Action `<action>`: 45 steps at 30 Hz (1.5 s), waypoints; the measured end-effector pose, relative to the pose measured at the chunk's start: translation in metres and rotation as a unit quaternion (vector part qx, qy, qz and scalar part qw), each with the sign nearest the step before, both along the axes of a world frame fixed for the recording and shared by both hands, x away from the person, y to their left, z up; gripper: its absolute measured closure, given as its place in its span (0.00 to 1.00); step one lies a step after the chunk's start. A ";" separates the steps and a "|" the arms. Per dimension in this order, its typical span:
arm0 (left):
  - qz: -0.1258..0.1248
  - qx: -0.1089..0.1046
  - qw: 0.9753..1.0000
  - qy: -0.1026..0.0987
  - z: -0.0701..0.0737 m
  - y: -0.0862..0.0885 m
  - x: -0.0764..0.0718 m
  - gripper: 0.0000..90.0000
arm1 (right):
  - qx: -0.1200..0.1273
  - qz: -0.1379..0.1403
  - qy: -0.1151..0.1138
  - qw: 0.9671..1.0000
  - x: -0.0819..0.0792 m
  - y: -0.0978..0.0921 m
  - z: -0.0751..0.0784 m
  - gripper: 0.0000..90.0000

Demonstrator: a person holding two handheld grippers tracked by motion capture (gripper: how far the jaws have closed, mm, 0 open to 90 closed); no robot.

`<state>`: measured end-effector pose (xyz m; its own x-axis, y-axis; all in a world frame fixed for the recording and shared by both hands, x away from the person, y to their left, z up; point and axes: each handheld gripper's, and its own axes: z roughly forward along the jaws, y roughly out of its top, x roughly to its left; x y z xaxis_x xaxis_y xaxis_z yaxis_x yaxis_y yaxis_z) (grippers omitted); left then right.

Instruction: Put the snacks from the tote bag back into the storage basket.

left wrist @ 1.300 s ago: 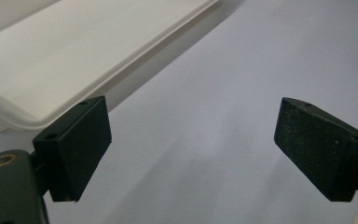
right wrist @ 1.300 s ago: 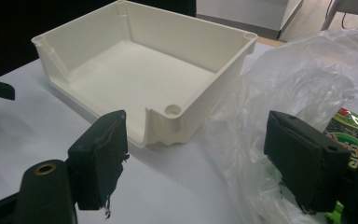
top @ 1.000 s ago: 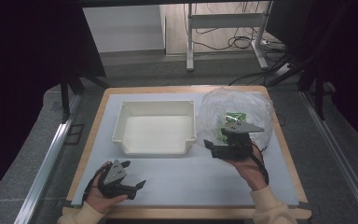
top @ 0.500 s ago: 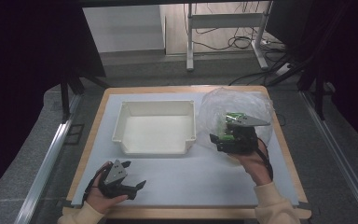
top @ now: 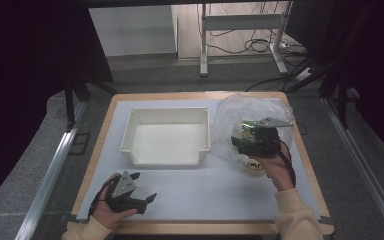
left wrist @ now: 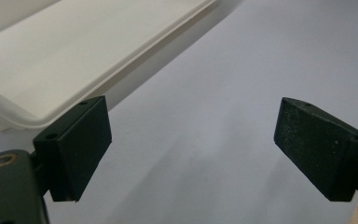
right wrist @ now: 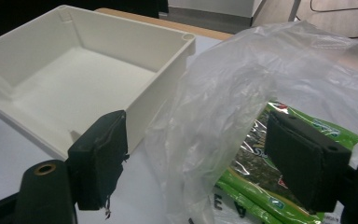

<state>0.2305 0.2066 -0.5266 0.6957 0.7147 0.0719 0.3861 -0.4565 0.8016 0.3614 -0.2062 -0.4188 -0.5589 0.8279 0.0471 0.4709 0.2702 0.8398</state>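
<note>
A clear plastic bag (top: 245, 112) lies crumpled on the right of the table, with green snack packets (right wrist: 261, 163) inside it. My right gripper (top: 236, 142) is open at the bag's (right wrist: 242, 70) near left edge. A fold of the film and a green packet lie between its jaws, which stand wide apart. A yellow-labelled item (top: 253, 165) shows under the bag by the right hand. A white tray (top: 132, 120) stands in the middle of the table with nothing in it. My left gripper (top: 149, 199) rests open near the front left, over bare table.
The table top (top: 200, 195) is pale, with a wooden rim. The tray's wall (right wrist: 161, 100) stands just left of the bag. In the left gripper view the tray's rim (left wrist: 42, 119) lies beyond the left jaw. Dark stands and cables are behind the table.
My right gripper has moved away from the person and slightly right, further into the bag's edge. The left gripper has stayed put.
</note>
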 end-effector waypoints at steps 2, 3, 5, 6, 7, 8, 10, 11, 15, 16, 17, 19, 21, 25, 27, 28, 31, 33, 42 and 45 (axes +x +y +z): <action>0.000 0.000 1.000 0.000 0.000 0.000 0.000 0.12 | -0.001 -0.007 0.008 1.000 0.006 -0.004 -0.003 0.25; 0.000 0.000 1.000 0.000 0.000 0.000 0.000 0.12 | -0.001 -0.007 0.008 1.000 0.006 -0.004 -0.003 0.25; 0.000 0.000 1.000 0.000 0.000 0.000 0.000 0.12 | 0.000 -0.009 0.012 1.000 0.010 -0.006 -0.004 0.25; 0.000 0.000 1.000 -0.001 0.000 0.000 0.000 0.12 | -0.001 -0.011 0.012 1.000 0.012 -0.008 -0.005 0.25; 0.001 0.000 1.000 -0.001 0.000 0.000 0.000 0.12 | -0.001 -0.012 0.013 1.000 0.013 -0.009 -0.005 0.25; 0.001 -0.001 1.000 -0.001 0.000 0.000 0.000 0.12 | -0.001 -0.013 0.013 1.000 0.014 -0.010 -0.005 0.25; 0.001 0.001 1.000 -0.001 0.000 0.000 0.000 0.12 | -0.001 -0.018 0.011 1.000 0.017 -0.014 -0.005 0.25; 0.001 0.001 1.000 -0.001 0.000 0.000 0.000 0.12 | -0.001 -0.018 0.011 1.000 0.017 -0.014 -0.005 0.25; 0.000 0.001 1.000 -0.002 0.000 0.000 -0.001 0.12 | -0.001 -0.027 0.013 1.000 0.021 -0.020 -0.005 0.26; 0.000 0.001 1.000 -0.002 0.000 0.000 -0.001 0.12 | -0.001 -0.030 0.013 0.999 0.023 -0.022 -0.005 0.26; 0.000 0.001 1.000 -0.003 0.000 0.000 -0.001 0.12 | 0.001 -0.036 0.013 0.999 0.026 -0.026 -0.006 0.26; 0.000 0.001 1.000 -0.003 0.000 0.000 -0.001 0.12 | 0.003 -0.039 0.013 0.999 0.027 -0.028 -0.006 0.26; -0.001 0.002 1.000 -0.004 0.000 0.000 -0.001 0.12 | 0.004 -0.042 0.016 0.999 0.030 -0.031 -0.006 0.27; 0.000 0.005 1.000 -0.006 0.001 0.000 -0.001 0.12 | 0.005 -0.047 0.016 0.999 0.035 -0.036 -0.005 0.28; 0.001 0.005 1.000 -0.007 0.001 0.000 -0.002 0.12 | 0.006 -0.049 0.016 0.999 0.038 -0.037 -0.004 0.28; 0.001 0.004 1.000 -0.008 0.001 0.000 -0.002 0.12 | 0.011 -0.052 0.018 0.998 0.042 -0.037 -0.003 0.28; -0.001 0.003 1.000 -0.008 0.001 0.001 -0.003 0.12 | 0.000 -0.057 0.025 0.998 0.050 -0.034 -0.005 0.28; -0.002 0.000 1.000 -0.007 0.000 0.001 -0.003 0.12 | -0.002 -0.058 0.029 0.998 0.052 -0.033 -0.005 0.28; -0.017 -0.004 1.000 -0.011 0.002 0.002 -0.005 0.12 | -0.027 -0.081 0.052 0.995 0.077 -0.032 0.000 0.34; -0.017 -0.005 1.000 -0.011 0.002 0.002 -0.005 0.12 | -0.031 -0.081 0.059 0.994 0.081 -0.033 -0.002 0.35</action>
<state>0.2252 0.2089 -0.5249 0.7174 0.6919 0.0813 0.3527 -0.4613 0.8141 0.4427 -0.2389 -0.4204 -0.4107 0.9104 0.0505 0.6069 0.2316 0.7603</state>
